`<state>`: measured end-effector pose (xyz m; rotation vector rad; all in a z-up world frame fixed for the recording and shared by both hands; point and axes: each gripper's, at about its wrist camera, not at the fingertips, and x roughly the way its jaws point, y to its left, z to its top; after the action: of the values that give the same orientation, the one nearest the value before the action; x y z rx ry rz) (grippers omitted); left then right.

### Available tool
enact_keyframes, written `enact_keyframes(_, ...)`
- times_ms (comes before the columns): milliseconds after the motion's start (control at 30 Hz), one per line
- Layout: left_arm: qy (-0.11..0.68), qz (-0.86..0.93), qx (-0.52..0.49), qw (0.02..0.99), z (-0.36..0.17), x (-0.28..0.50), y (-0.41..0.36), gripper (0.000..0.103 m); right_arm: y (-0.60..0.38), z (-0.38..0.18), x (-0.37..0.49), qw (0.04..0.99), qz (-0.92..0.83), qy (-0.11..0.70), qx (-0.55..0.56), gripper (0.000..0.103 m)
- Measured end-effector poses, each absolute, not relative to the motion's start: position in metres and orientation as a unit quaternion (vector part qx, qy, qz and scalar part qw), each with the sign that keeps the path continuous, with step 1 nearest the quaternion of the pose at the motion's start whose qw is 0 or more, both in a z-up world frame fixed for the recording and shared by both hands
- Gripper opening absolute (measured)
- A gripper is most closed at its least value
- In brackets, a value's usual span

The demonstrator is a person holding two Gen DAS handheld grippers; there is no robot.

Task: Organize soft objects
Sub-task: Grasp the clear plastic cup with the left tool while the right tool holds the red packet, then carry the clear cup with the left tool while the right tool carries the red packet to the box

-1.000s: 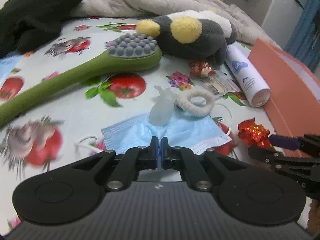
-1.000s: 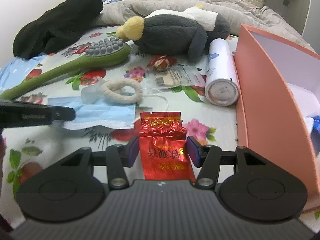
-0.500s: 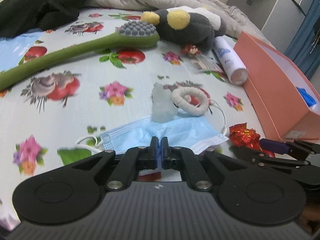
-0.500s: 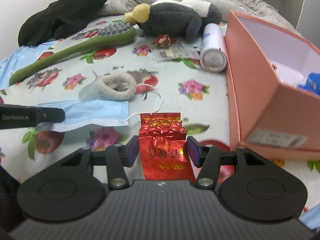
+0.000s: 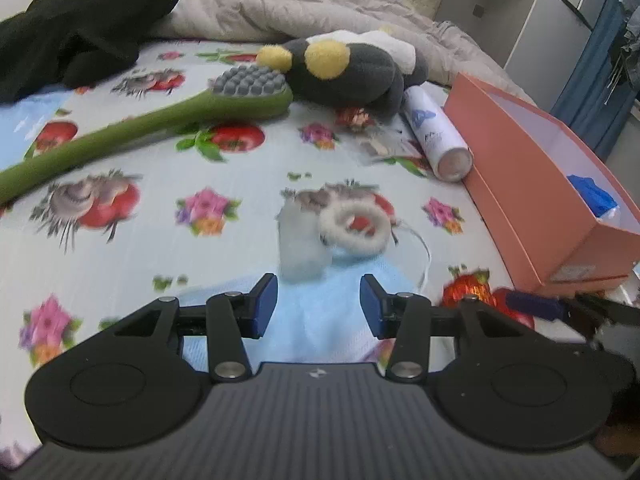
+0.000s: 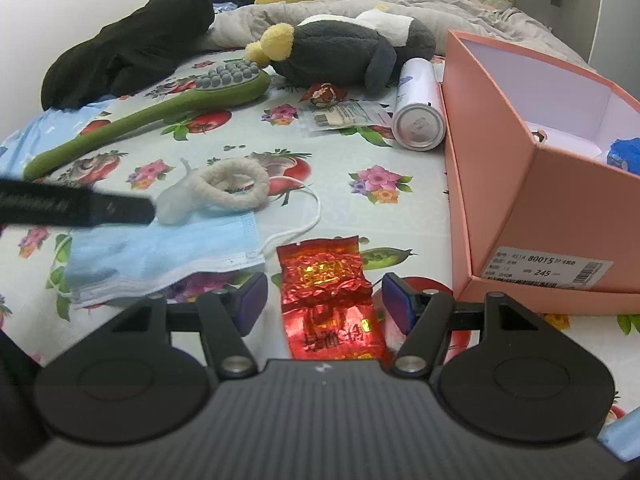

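While both claws gape empty, left claw (image 5: 318, 306), right claw (image 6: 324, 300), pink box (image 6: 520, 216) holds blue bundle (image 6: 624, 152)

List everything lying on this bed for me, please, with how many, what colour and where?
plush toy: one, grey, white and yellow, far end of the bed.
back brush: one, green with grey nubs, left of the plush toy.
black garment: one, far left.
grey blanket: one, behind the plush toy.
spray can: one, white, lying beside the box.
box: one, salmon pink, open, right side.
face mask: one, light blue, near middle.
fuzzy ring: one, cream, at the mask's far edge.
clear soft piece: one, translucent, touching the ring.
foil packet: one, red, between the right tool's fingers.
clear sachet: one, left of the can.
left tool: open, over the mask.
right tool: open.
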<state>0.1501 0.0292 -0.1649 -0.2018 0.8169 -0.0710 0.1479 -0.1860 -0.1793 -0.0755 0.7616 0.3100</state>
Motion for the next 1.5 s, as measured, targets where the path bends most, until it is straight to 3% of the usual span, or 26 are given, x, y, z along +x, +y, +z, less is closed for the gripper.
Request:
enact_keyframes(133, 0.389, -0.031, -0.084, 0.917, -0.171, 0.171, 0.023, 0.052, -0.190, -0.184, 0.152, 0.917, 0.151, 0.369, -0.025, 0.055)
enact_keyframes(733, 0.387, 0.003, -0.003, 0.922, -0.195, 0.189, 0.001, 0.051, -0.202, -0.186, 0.154, 0.921, 0.134, 0.367, -0.020, 0.055)
enact_keyframes(1033, 0.390, 0.007, -0.028, 0.920, -0.200, 0.193, 0.010, 0.027, -0.205, -0.185, 0.156, 0.919, 0.133, 0.370, -0.014, 0.055)
enact_keyframes(1500, 0.361, 0.015, -0.064, 0.930, -0.149, 0.172, 0.011, 0.024, -0.216, -0.146, 0.155, 0.924, 0.134, 0.358, 0.003, 0.055)
